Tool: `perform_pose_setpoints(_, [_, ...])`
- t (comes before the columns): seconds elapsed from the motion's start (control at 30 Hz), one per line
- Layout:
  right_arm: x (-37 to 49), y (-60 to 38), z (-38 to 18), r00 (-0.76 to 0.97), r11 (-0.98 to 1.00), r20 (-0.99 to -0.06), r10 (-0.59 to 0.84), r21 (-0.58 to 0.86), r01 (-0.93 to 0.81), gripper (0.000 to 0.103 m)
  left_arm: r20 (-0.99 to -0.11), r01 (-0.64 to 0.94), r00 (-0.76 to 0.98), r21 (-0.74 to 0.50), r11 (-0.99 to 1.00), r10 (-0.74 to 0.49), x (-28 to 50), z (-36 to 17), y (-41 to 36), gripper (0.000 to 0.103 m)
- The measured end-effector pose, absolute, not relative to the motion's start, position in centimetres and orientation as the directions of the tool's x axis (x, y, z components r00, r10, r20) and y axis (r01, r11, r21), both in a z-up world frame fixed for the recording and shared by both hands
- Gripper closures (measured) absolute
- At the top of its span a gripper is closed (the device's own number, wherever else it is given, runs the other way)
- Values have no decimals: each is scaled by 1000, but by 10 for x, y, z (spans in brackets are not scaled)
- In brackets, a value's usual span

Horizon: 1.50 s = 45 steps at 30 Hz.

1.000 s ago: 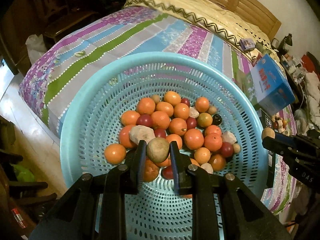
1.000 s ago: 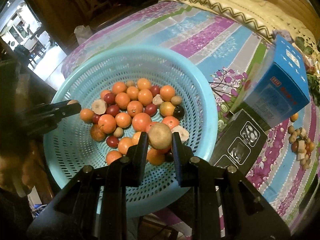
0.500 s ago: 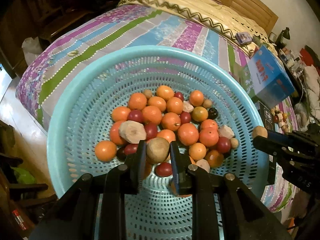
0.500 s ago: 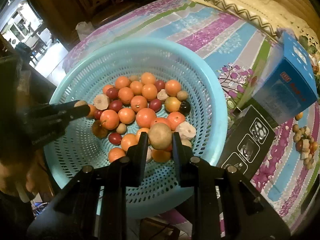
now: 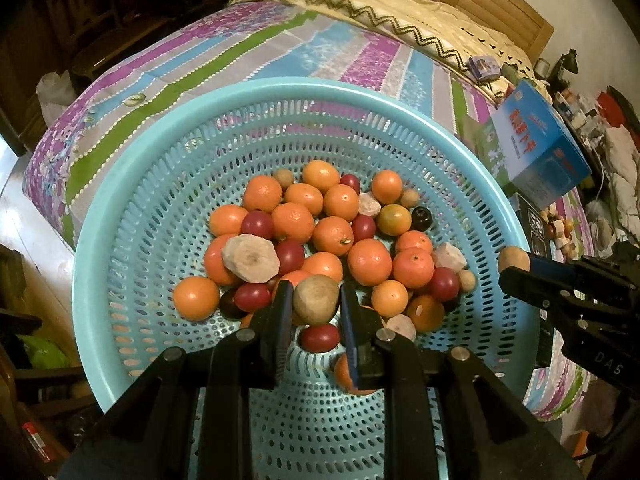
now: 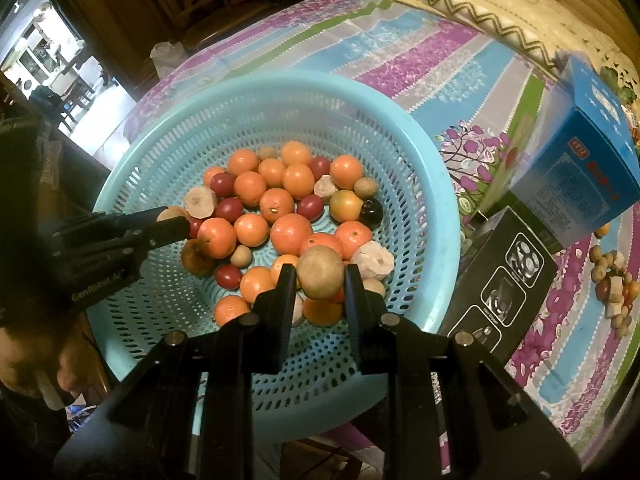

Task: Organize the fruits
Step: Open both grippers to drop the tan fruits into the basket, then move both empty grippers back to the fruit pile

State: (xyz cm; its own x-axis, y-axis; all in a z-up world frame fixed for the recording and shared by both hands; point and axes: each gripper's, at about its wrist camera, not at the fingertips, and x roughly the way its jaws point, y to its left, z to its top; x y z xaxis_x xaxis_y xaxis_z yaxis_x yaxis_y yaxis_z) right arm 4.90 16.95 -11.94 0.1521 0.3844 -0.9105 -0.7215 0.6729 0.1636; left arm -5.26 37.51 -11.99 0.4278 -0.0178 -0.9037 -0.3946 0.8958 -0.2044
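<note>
A turquoise perforated basket (image 5: 120, 208) (image 6: 436, 184) on the striped bedspread holds several oranges (image 5: 370, 261) (image 6: 291, 233), red plums and pale cut pieces. My left gripper (image 5: 315, 300) hangs above the basket's near side, shut on a round brown fruit (image 5: 316, 299). My right gripper (image 6: 321, 273) is likewise shut on a second brown fruit (image 6: 321, 272), above the basket's near right part. Each gripper shows in the other's view: the right one (image 5: 514, 259) at the basket's right rim, the left one (image 6: 172, 216) over the fruit's left side.
A blue carton (image 6: 580, 168) (image 5: 536, 148) and a black box (image 6: 500, 280) stand on the bed just right of the basket. A small heap of fruit (image 6: 612, 284) lies beyond them. A hand (image 6: 28, 364) shows at lower left. The bedspread's far part is bare.
Both grippers keep their brown fruits. In the left wrist view the basket has slid slightly lower and left; in the right wrist view it has shifted right and the left gripper has reached further over the fruit.
</note>
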Motion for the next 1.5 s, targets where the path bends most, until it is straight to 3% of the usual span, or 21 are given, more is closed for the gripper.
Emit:
perform_pose_setpoints(0.4, [47, 171, -121, 146, 667, -909, 390, 170, -726, 78, -906, -392, 423, -205, 897, -22, -52, -123, 375, 80])
perform_pose_setpoints(0.43, [47, 172, -122, 140, 666, -908, 396, 178, -725, 77, -908, -392, 418, -199, 898, -19, -52, -123, 375, 74])
perform_pose_setpoints(0.47, [47, 172, -122, 136, 665, -907, 399, 184, -724, 69, -910, -390, 415, -192, 901, -15, -51, -123, 375, 69])
perform_pose_setpoints(0.53, [46, 171, -120, 144, 667, -902, 407, 185, -721, 49, -904, -390, 427, -187, 902, -3, -53, -121, 375, 47])
perform_pose_setpoints(0.63, [46, 169, -118, 147, 668, -897, 418, 193, -718, 47, -898, -400, 440, -193, 896, 3, -55, -119, 377, 39])
perform_pose_setpoints(1.17, [43, 162, -109, 148, 650, -878, 455, 214, -729, 46, -893, -407, 451, -200, 891, 5, -56, -116, 377, 37])
perform_pose_setpoints(1.33, [25, 139, -85, 315, 649, -798, 514, 122, -751, 44, -870, -407, 493, -212, 888, 19, -57, -111, 371, 36])
perform_pose_setpoints(1.5, [3, 83, -76, 470, 688, -707, 528, 32, -725, 36, -783, -344, 622, -251, 905, 19, -53, -81, 343, 32])
